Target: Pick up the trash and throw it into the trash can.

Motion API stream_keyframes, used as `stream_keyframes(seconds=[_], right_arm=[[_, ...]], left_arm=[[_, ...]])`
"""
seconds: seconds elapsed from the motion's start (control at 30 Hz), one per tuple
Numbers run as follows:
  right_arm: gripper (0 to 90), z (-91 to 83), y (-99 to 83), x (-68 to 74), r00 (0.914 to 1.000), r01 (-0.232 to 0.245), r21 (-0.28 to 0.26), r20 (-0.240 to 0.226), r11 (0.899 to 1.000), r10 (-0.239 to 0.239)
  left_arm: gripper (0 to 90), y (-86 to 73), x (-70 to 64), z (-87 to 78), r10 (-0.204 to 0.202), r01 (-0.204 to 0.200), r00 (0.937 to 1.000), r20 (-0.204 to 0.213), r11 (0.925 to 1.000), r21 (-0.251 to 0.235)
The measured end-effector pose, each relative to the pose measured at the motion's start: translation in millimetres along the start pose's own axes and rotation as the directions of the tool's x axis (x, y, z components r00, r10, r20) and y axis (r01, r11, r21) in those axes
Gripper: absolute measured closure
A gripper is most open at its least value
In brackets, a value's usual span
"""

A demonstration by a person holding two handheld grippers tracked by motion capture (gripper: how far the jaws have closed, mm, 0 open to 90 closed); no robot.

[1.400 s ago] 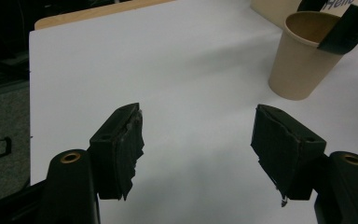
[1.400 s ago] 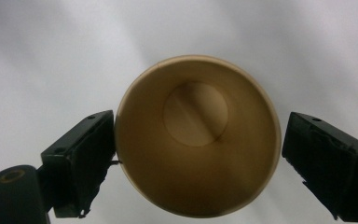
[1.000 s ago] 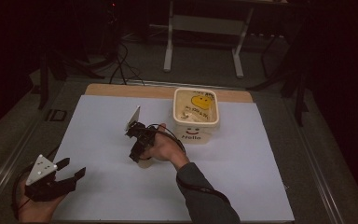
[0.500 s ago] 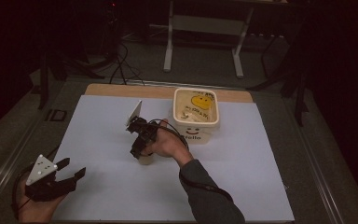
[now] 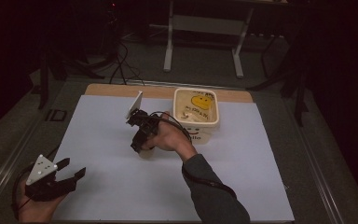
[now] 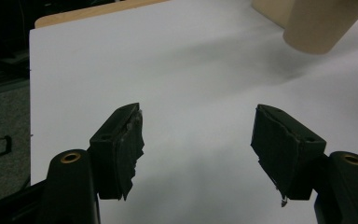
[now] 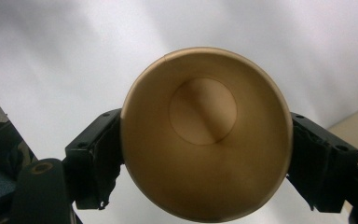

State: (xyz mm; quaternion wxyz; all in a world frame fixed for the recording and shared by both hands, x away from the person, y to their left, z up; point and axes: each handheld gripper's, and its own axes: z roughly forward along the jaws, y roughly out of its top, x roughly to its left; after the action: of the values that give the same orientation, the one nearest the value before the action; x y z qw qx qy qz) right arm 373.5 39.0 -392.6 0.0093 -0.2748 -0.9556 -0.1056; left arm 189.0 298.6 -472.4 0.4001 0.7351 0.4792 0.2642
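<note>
A tan paper cup stands upright and empty on the white sheet, and I look straight down into it in the right gripper view. My right gripper is shut on it, one pad on each side of its wall. In the high view that gripper is mid-table, with the cup just showing beneath the hand. My left gripper rests at the front left corner, open with nothing in it. Its own view shows the jaws wide apart and the cup far off at the top right.
A cream plastic tub with a yellow smiley inside stands just behind and right of the cup. The white sheet covers the table, with a wooden strip along the back. Dark floor, cables and a stand lie beyond.
My right hand has shifted slightly away from me and tipped a little with the cup between its jaws. The left gripper has stayed put.
</note>
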Motion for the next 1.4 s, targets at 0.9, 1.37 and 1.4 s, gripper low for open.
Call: stream_keyframes(seconds=[0.9, 1.37, 1.4], right_arm=[[19.0, -40.7, 3.3, -7.3, 0.9998, -0.009, -0.036, 0.019, 0.999, 0.01], [19.0, -58.4, 5.0, -11.5, 0.9995, -0.005, -0.048, 0.032, 0.999, 0.007], [19.1, -59.3, 5.1, -11.4, 0.9994, -0.009, -0.054, 0.034, 0.999, 0.01]], left_arm=[[33.7, -0.2, 0.3, 0.0, -0.002, 0.002, 1.0, 0.001, 1.0, -0.001], [33.7, -0.3, 0.4, -0.2, -0.005, 0.005, 1.0, 0.001, 1.0, -0.003], [33.7, -0.3, 0.4, -0.3, -0.005, 0.005, 1.0, 0.001, 1.0, -0.002]])
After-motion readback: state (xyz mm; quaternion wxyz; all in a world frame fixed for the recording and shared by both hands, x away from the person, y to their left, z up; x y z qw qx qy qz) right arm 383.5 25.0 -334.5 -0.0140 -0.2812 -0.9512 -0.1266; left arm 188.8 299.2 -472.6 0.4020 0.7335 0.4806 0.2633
